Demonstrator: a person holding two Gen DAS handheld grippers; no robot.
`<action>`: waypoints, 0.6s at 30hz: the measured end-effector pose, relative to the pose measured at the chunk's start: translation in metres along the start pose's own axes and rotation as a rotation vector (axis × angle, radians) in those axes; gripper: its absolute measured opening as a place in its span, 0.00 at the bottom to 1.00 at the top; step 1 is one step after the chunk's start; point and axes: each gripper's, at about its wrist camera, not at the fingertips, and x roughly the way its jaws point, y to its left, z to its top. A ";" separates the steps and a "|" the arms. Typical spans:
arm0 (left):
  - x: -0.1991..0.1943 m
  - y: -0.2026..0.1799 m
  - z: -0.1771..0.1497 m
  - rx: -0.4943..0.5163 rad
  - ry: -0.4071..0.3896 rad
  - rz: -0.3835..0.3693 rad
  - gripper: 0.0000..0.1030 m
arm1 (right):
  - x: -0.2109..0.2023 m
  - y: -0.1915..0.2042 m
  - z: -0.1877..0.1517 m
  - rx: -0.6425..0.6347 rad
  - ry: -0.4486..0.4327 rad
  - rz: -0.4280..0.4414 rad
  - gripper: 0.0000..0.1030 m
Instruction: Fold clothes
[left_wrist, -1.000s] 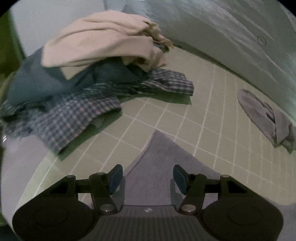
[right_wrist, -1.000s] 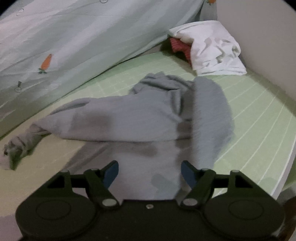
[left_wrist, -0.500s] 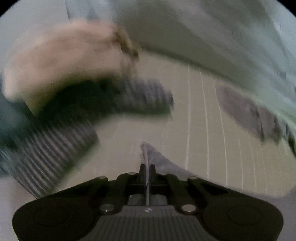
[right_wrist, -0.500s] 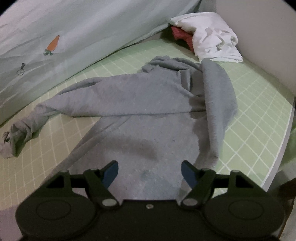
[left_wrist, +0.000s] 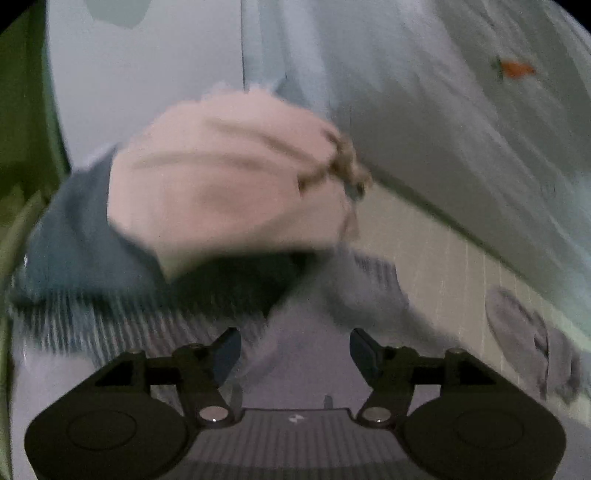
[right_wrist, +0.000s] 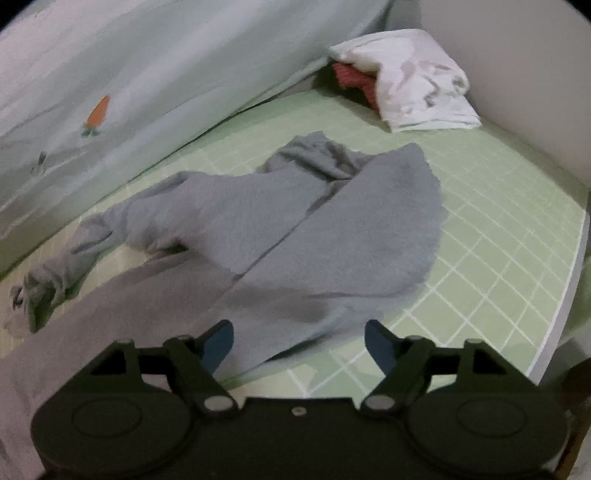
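Note:
A grey sweatshirt (right_wrist: 332, 236) lies spread on the green checked mat (right_wrist: 491, 236), one sleeve stretched left with a bunched cuff (right_wrist: 37, 291). My right gripper (right_wrist: 299, 343) is open and empty, hovering over the sweatshirt's near hem. In the left wrist view, blurred by motion, my left gripper (left_wrist: 295, 354) is open, with grey cloth (left_wrist: 295, 328) lying between and just beyond the fingers. A grey sleeve end (left_wrist: 528, 332) lies at the right.
A pile of clothes, a cream garment (left_wrist: 229, 184) on blue and checked ones, sits ahead of the left gripper. White and red folded clothes (right_wrist: 406, 74) lie in the far corner. A pale sheet with carrot prints (right_wrist: 147, 74) hangs along the back. The mat's edge (right_wrist: 569, 280) runs at right.
My left gripper shut on the grey hem half a second ago and is now open again, having swung toward the clothes pile. The sweatshirt's hem has shifted and folded differently in the right view.

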 end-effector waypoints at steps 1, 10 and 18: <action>-0.003 -0.005 -0.008 -0.009 0.020 0.000 0.64 | 0.002 -0.008 0.001 0.022 -0.002 0.001 0.79; -0.064 -0.074 -0.078 -0.025 0.037 -0.001 0.66 | 0.050 -0.085 0.066 0.102 -0.036 0.015 0.79; -0.094 -0.151 -0.134 -0.053 0.067 0.000 0.68 | 0.125 -0.141 0.142 0.190 0.037 0.131 0.82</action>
